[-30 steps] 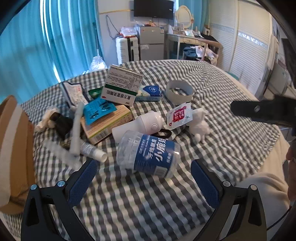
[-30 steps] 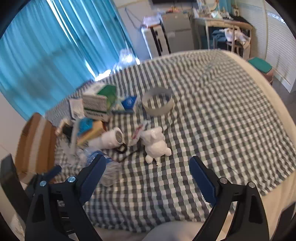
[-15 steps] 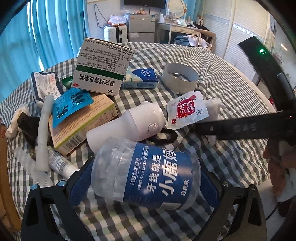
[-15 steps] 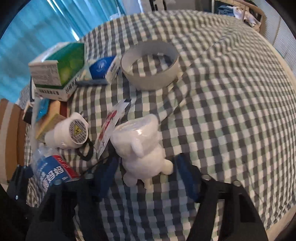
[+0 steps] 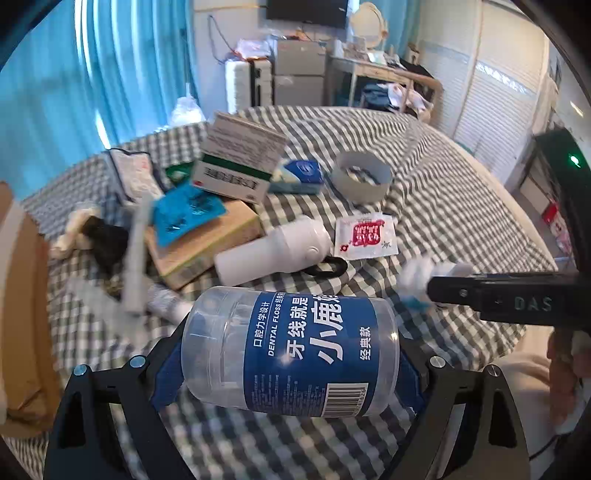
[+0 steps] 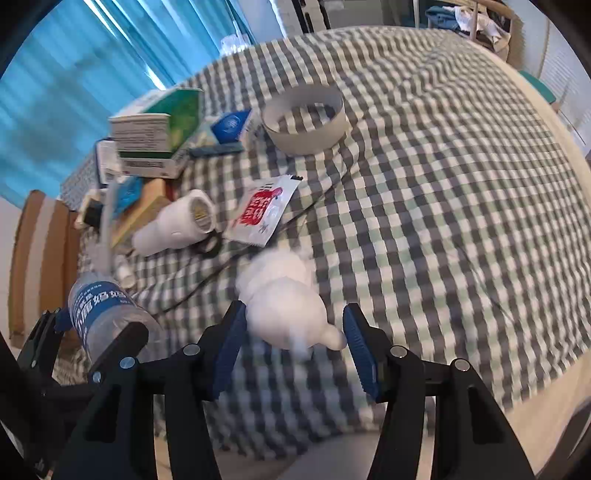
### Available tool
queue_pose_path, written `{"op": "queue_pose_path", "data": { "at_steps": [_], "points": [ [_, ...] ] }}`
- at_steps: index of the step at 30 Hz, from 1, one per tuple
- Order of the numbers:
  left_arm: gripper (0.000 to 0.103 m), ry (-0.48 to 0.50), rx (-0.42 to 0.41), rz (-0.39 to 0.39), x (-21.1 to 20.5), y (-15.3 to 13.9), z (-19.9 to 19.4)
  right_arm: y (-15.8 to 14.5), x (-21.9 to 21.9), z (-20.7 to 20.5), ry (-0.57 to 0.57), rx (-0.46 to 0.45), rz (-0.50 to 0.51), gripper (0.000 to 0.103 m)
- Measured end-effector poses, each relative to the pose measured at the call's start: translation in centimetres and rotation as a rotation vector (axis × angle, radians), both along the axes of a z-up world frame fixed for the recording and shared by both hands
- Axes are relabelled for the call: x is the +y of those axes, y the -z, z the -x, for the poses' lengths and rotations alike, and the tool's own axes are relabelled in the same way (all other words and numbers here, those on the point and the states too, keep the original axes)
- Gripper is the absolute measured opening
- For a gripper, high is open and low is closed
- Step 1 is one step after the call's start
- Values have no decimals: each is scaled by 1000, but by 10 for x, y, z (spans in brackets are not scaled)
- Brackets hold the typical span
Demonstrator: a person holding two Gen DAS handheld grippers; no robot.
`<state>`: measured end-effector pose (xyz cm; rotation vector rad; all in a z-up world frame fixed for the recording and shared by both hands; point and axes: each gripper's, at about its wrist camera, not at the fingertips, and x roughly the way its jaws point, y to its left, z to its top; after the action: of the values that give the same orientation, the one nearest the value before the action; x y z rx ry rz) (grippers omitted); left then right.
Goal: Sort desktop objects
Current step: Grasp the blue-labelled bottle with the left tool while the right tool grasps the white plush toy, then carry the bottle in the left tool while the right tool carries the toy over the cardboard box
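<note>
A clear jar (image 5: 291, 347) labelled "DENTAL FLOSS" is clamped in the left gripper (image 5: 288, 354) above the checked cloth (image 6: 443, 192). A blurred white figurine (image 6: 284, 306) is flanked by the right gripper (image 6: 291, 339); contact cannot be told.

Likely home bedroom: curtains (image 5: 110, 74), wardrobe (image 5: 491, 96), wall TV (image 5: 306, 11).

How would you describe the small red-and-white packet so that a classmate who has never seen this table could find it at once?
Start at the checked tablecloth and find the open white ring standing on it. Just in front of the ring, beside the cap end of the lying white bottle, is the sachet. It is the only flat white packet with red printing; everything near it is a box, tube or bottle.
</note>
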<state>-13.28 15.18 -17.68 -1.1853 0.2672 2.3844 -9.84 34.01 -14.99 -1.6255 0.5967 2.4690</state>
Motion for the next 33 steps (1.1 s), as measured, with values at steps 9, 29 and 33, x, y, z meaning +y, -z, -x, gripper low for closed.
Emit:
{"op": "queue_pose_path", "data": {
  "at_steps": [9,29,33],
  "points": [
    [93,-73,42,-49,-29,-51,-32,-37,-26,-38,-36,56,29,19],
    [93,-174,-31,-32,-85,-20,-45,44,-60,3,-126,-252,-134,49],
    [93,-171,-41,-33,-84,-18,-42,46,-57,4,-142,-243,-126,48]
  ]
}}
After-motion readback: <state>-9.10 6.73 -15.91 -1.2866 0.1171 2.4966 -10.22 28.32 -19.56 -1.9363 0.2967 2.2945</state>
